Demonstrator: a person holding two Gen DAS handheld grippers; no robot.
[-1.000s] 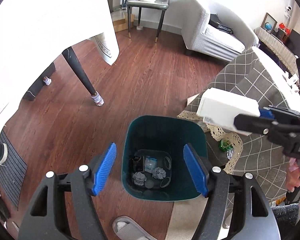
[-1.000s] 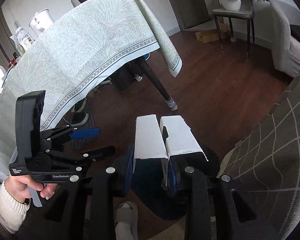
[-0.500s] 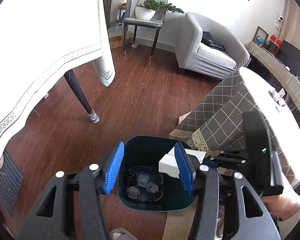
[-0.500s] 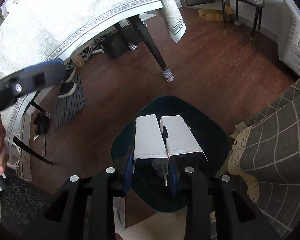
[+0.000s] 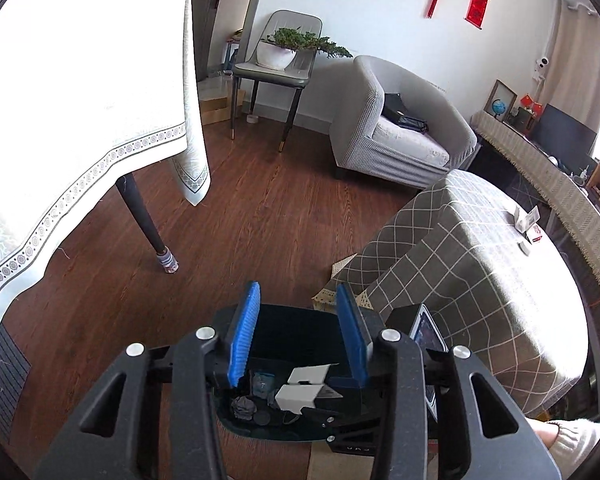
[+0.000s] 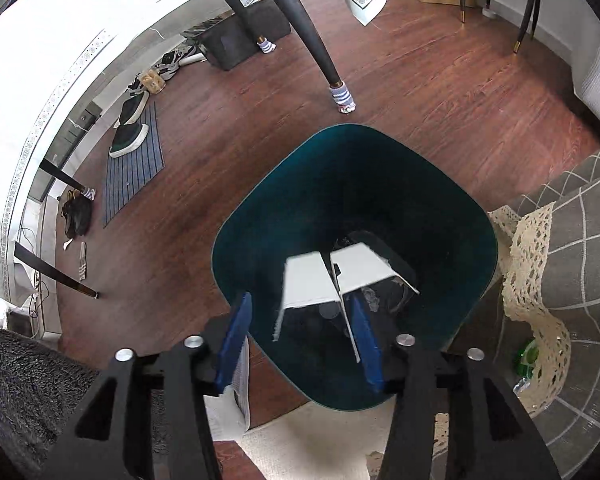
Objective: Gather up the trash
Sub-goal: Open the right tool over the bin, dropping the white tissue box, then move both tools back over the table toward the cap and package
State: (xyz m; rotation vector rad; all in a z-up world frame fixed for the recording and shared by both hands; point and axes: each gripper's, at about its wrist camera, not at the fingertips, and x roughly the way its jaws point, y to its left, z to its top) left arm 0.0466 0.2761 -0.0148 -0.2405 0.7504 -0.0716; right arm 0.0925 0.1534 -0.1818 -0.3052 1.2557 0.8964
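Observation:
A dark teal trash bin (image 6: 476,208) stands on the wood floor. My right gripper (image 6: 300,344) hangs over its mouth and its jaws are opening. Between them is a white carton (image 6: 332,276) with open flaps, inside the bin; the left pad stands clear of it. In the left wrist view the same carton (image 5: 304,390) shows low in the bin (image 5: 300,320), above crumpled grey paper (image 5: 242,404). My left gripper (image 5: 298,336) hovers higher over the bin, its jaws closing with nothing between the blue pads.
A table leg with a striped sock (image 6: 342,100) stands just beyond the bin under a white tablecloth (image 5: 80,100). A grey checked cloth with a lace edge (image 6: 572,240) borders the bin's right. Shoes sit on a striped mat (image 6: 134,152). Far off is a grey armchair (image 5: 400,140).
The right gripper sank toward the bin with the carton and its jaws spread, freeing the carton. The left gripper rose and its pads drew closer together.

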